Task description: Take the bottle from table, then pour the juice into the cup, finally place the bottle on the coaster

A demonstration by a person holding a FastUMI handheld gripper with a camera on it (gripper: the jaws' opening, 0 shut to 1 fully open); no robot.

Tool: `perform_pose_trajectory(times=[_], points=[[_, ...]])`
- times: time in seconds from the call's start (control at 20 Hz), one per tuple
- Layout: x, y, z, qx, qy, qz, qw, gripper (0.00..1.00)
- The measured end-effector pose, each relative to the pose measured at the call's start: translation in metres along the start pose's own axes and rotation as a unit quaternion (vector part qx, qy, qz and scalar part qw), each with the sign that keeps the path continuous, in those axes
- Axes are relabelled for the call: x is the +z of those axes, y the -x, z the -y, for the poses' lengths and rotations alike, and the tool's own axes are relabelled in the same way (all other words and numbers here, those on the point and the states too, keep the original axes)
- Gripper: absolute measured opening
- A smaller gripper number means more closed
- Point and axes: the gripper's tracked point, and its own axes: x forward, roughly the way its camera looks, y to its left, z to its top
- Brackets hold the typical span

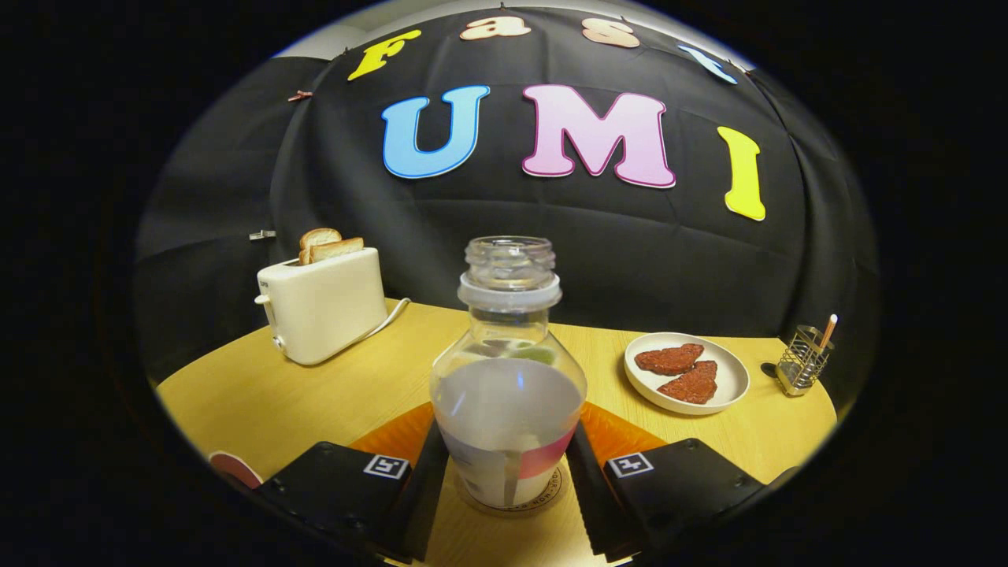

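Note:
A clear, uncapped bottle [508,378] with a white and pink label stands upright between my fingers. Its base rests on a round wooden coaster [551,498] on the table. My gripper [506,480] is shut on the bottle, with the left finger [421,480] and right finger [591,484] pressing its lower sides. The bottle's clear upper part shows no juice. Behind it an orange ribbed surface [626,433] spreads out on both sides. A pink, white-edged object [234,468], possibly the cup, peeks out beside the left finger, mostly hidden.
A white toaster [323,303] holding two bread slices stands at the back left of the yellow wooden table [315,394]. At the back right sit a white plate [728,386] with two reddish-brown pieces and a wire holder [802,361] with a pencil.

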Motion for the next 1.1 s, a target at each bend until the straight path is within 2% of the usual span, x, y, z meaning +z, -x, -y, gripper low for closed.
perform_pose_trajectory(times=[0.2,0.35,0.65,0.8,1.1], points=[[0.002,0.001,0.003,0.003,-0.002,-0.003,1.0,0.78],[0.007,0.01,0.008,-0.002,-0.003,-0.005,1.0,0.99],[0.014,0.047,0.004,0.01,0.016,-0.022,1.0,0.98],[0.025,0.069,-0.004,0.017,0.0,-0.029,0.999,0.98],[0.07,0.123,0.003,-0.006,-0.015,-0.008,1.0,0.98]])
